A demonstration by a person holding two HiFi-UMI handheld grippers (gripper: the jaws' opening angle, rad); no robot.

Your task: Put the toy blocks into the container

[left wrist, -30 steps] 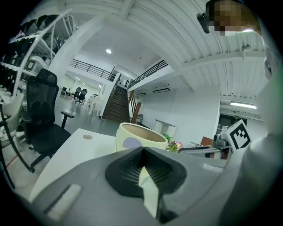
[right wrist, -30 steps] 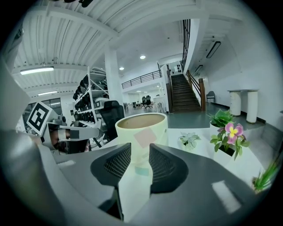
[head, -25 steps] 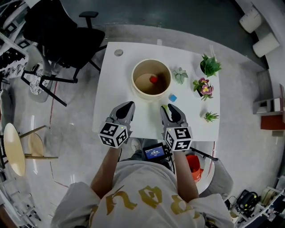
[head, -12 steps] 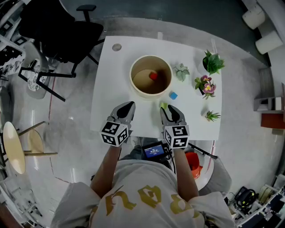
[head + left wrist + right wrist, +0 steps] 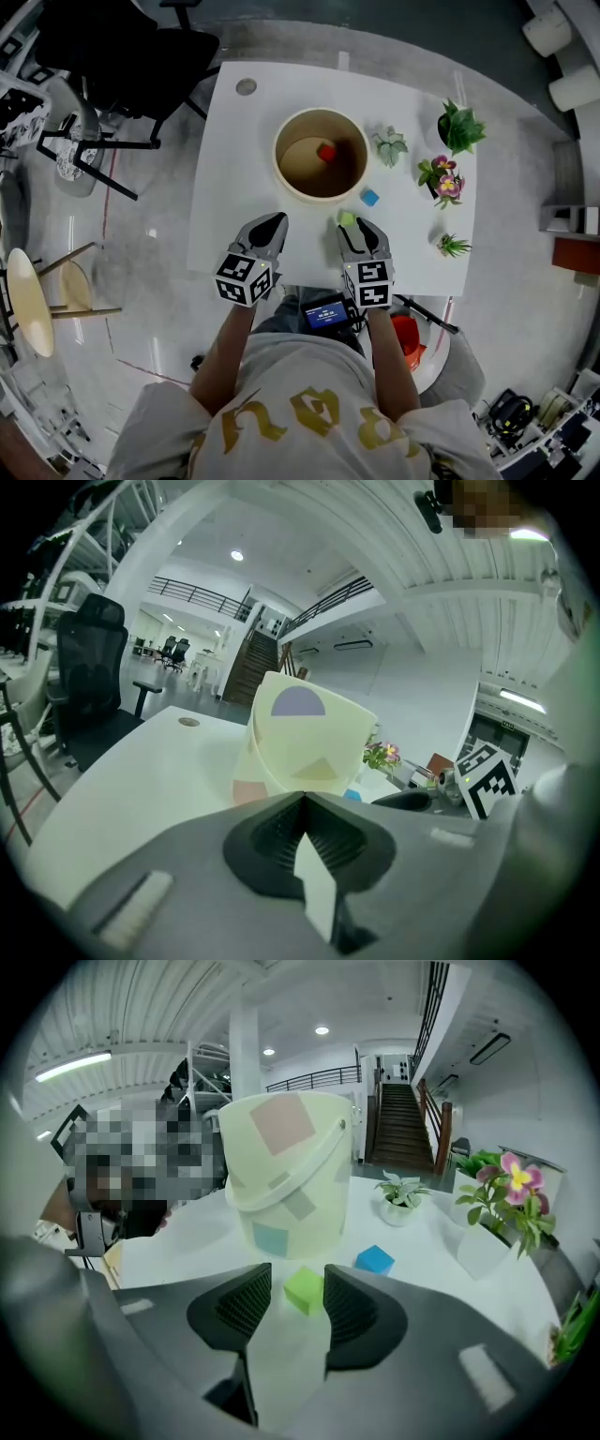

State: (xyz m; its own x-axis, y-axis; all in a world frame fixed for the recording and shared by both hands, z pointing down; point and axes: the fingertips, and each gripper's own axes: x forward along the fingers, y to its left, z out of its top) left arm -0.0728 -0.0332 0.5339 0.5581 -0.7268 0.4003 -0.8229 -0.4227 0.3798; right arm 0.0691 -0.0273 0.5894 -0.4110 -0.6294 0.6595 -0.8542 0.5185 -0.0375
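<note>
Jaws of the right gripper (image 5: 297, 1277) have just been opening, green block (image 5: 304, 1291) between them, apparently untouched; left gripper (image 5: 302, 803) closed, empty.

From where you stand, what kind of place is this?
Probably a large open office or lab hall, not a home. A black office chair stands by the white table, and a staircase rises to a railed upper gallery.
</note>
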